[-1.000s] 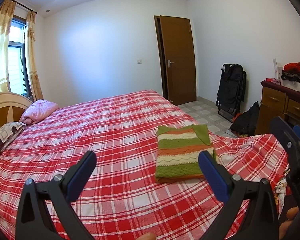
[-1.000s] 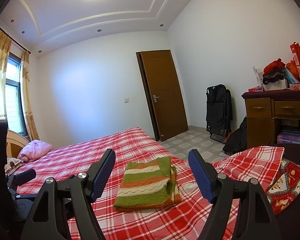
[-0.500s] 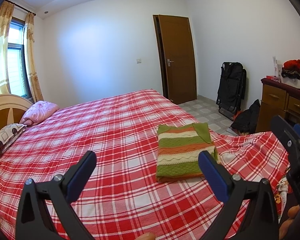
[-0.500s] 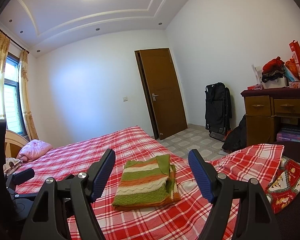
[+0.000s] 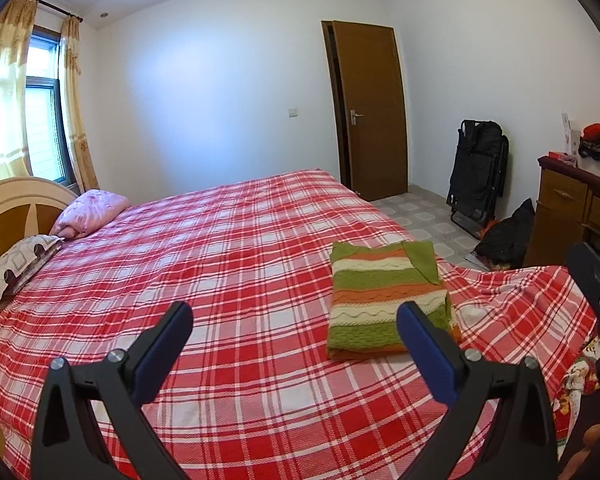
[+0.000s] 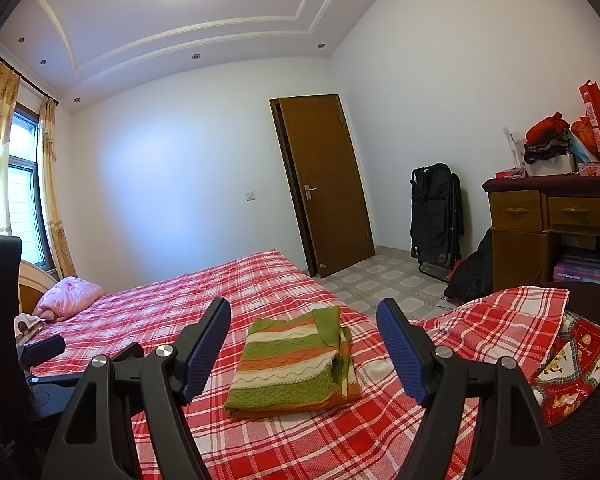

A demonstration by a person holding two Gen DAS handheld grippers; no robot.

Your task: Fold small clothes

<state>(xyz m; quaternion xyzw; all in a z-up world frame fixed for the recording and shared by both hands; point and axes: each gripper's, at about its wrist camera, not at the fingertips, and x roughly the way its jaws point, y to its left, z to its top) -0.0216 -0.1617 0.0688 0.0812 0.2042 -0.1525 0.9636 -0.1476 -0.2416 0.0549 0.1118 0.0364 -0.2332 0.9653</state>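
Observation:
A folded knit sweater [image 5: 384, 300] with green, orange and cream stripes lies flat on the red plaid bed [image 5: 228, 264], near its right corner. My left gripper [image 5: 296, 316] hovers open above the bedspread, left of and nearer than the sweater, holding nothing. In the right wrist view the same sweater [image 6: 296, 360] lies ahead between the spread fingers of my right gripper [image 6: 304, 320], which is open and clear of the cloth. The right gripper's black body also shows at the right edge of the left wrist view.
A pink bundle [image 5: 92, 212] and a patterned pillow [image 5: 20, 264] lie by the headboard. A wooden dresser [image 6: 548, 224] with piled items stands at the right. A folded black chair [image 6: 436, 216] leans by the brown door [image 6: 324, 184]. A patterned red cloth [image 6: 572, 364] hangs off the bed corner.
The left wrist view has tipped slightly, so the sweater sits a little lower in it. Both grippers stay open and the sweater has not moved.

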